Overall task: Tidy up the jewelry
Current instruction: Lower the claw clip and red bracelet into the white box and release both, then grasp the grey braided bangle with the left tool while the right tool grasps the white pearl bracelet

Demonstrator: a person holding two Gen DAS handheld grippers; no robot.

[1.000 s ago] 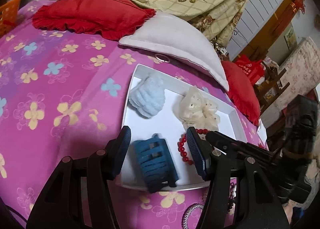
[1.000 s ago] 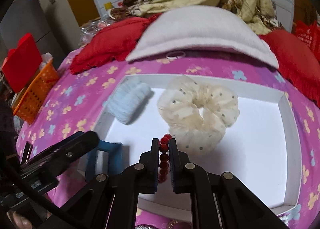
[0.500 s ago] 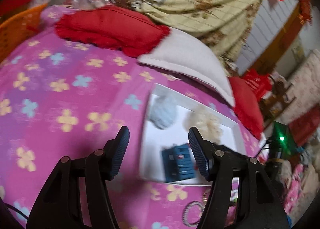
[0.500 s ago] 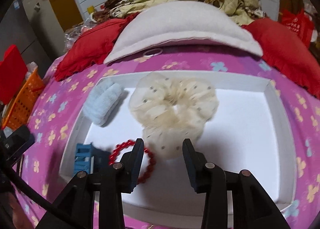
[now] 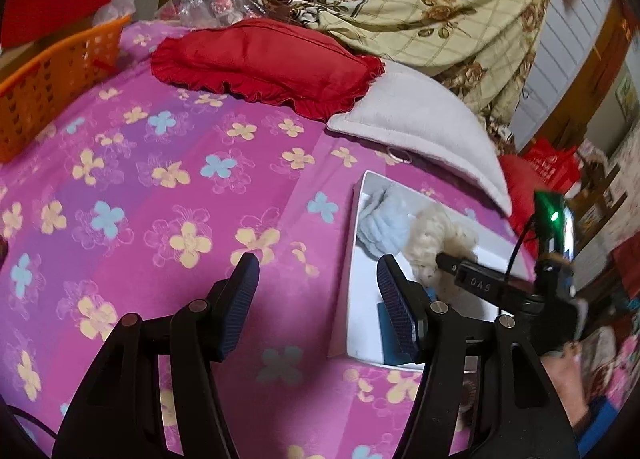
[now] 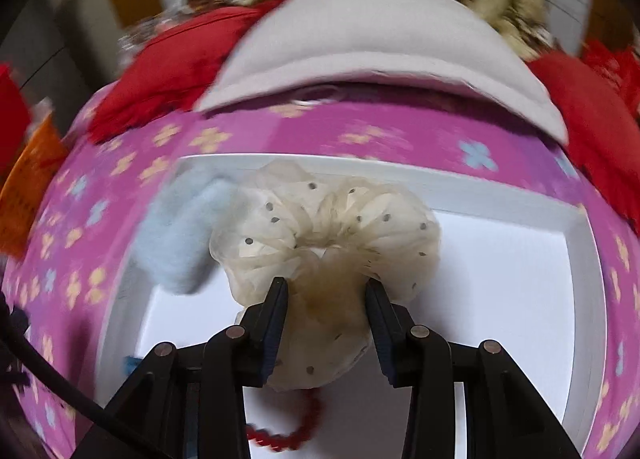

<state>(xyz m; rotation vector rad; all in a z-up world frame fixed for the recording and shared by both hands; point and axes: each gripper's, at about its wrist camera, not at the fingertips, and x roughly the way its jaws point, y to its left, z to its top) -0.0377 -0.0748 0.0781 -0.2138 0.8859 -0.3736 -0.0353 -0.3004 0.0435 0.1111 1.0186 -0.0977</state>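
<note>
Cream scrunchie (image 6: pixel 320 235): dotted, lying in the white tray (image 6: pixel 520 195), its near lobe between the spread jaws of the right gripper (image 6: pixel 326 291); contact unclear.
Red bead bracelet (image 6: pixel 288 433): beneath those jaws, on the tray floor.
Blue fluffy scrunchie (image 6: pixel 180 235): left of the jaws.
Left gripper (image 5: pixel 316 291): jaws wide, empty, over the pink floral bedspread (image 5: pixel 160 187); tray to their right.
</note>
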